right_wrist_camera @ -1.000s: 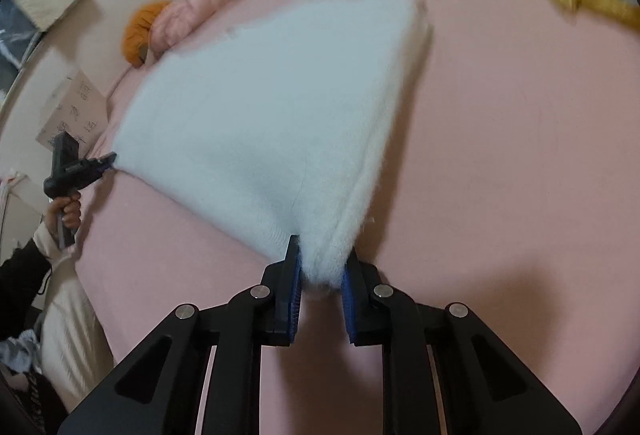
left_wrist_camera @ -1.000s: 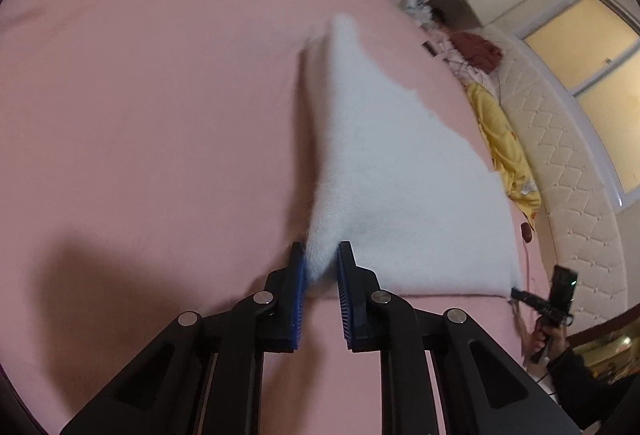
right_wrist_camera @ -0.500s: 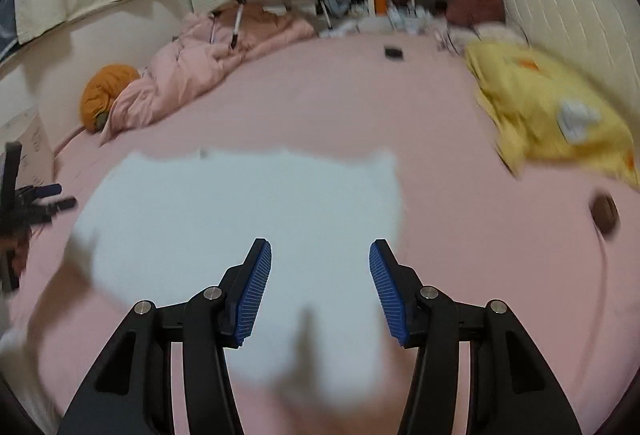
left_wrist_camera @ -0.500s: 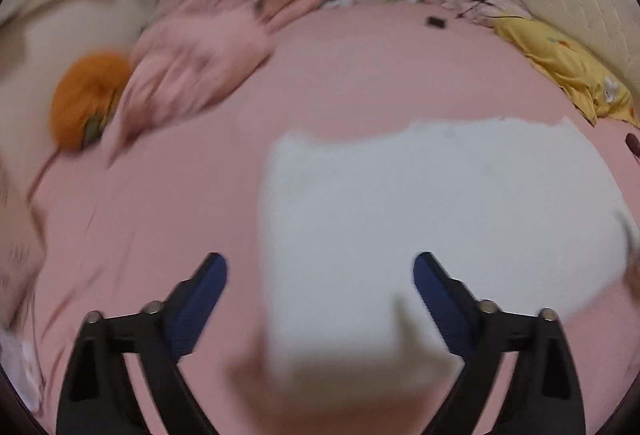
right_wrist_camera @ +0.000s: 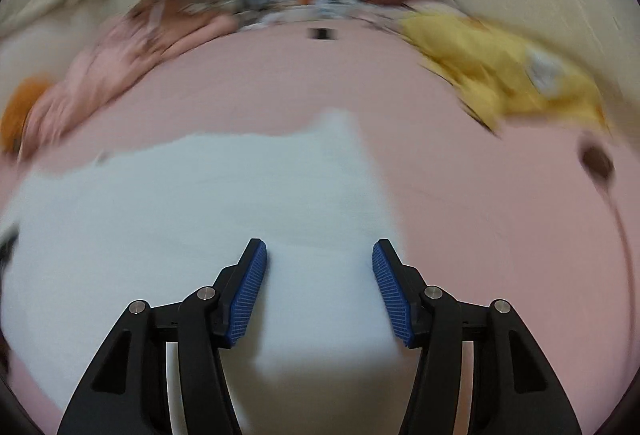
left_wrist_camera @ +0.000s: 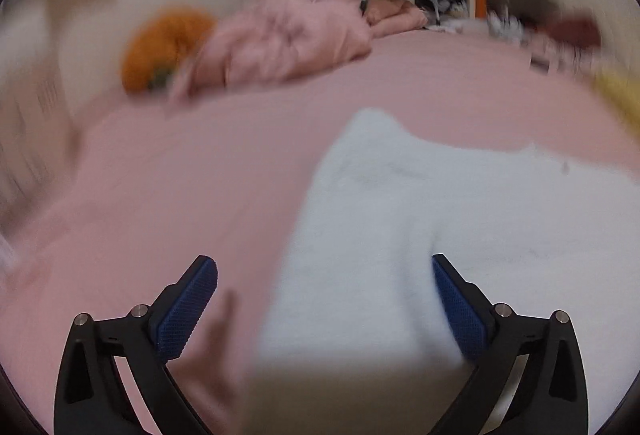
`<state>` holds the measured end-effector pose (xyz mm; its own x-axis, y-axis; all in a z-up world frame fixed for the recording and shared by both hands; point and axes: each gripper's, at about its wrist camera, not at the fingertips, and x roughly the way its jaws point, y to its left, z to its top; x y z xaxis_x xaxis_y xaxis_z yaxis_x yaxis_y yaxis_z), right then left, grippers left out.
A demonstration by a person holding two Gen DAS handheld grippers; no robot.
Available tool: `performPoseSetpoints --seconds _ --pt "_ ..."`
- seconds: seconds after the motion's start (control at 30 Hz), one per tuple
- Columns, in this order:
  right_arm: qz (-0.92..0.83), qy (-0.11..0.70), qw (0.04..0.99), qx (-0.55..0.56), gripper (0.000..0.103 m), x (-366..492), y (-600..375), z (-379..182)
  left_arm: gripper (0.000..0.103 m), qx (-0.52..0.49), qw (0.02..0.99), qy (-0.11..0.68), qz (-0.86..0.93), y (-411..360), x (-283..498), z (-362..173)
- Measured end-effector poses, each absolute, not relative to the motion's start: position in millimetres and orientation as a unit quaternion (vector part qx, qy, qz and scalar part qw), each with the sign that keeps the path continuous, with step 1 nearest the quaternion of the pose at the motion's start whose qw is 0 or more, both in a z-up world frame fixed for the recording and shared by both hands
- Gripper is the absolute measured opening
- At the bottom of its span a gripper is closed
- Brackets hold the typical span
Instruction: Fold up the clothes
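white garment (right_wrist_camera: 192, 219) lies crosswise, just ahead of both opening, empty hand-held grippers: left (left_wrist_camera: 325, 305), right (right_wrist_camera: 319, 293)

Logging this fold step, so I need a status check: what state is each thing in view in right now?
white garment: lying flat on the bed, released.
left gripper: jaws opening, pads clear of the cloth.
right gripper: jaws opening, nothing pinched.
pink bedsheet: spread smooth.
pink quilt: bunched up.
yellow cloth: crumpled, unfolded.
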<state>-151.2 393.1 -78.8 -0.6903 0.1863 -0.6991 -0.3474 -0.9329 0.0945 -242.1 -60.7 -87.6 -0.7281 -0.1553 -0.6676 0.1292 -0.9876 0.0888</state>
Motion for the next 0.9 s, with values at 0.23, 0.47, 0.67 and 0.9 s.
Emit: performPoseSetpoints --seconds 0.23,0.47,0.67,0.9 --pt "0.891 0.144 0.279 -0.327 0.06 -141.1 436.8 -42.6 0.103 0.282 0.078 0.012 -0.956 -55.0 -240.4 -29.1" --pt "0.899 0.037 0.106 -0.424 0.06 -266.9 335.8 -47.9 0.103 0.461 -0.048 0.014 -0.886 55.6 -345.7 -71.4" --pt "0.877 0.025 0.073 -0.474 0.06 -291.1 340.5 -86.3 0.103 0.454 -0.013 -0.029 -0.89 30.6 -356.8 -80.7" --pt "0.864 0.133 0.188 -0.448 0.056 -270.9 424.7 -76.9 0.101 0.47 0.061 0.023 -0.88 -79.1 -376.2 -76.3"
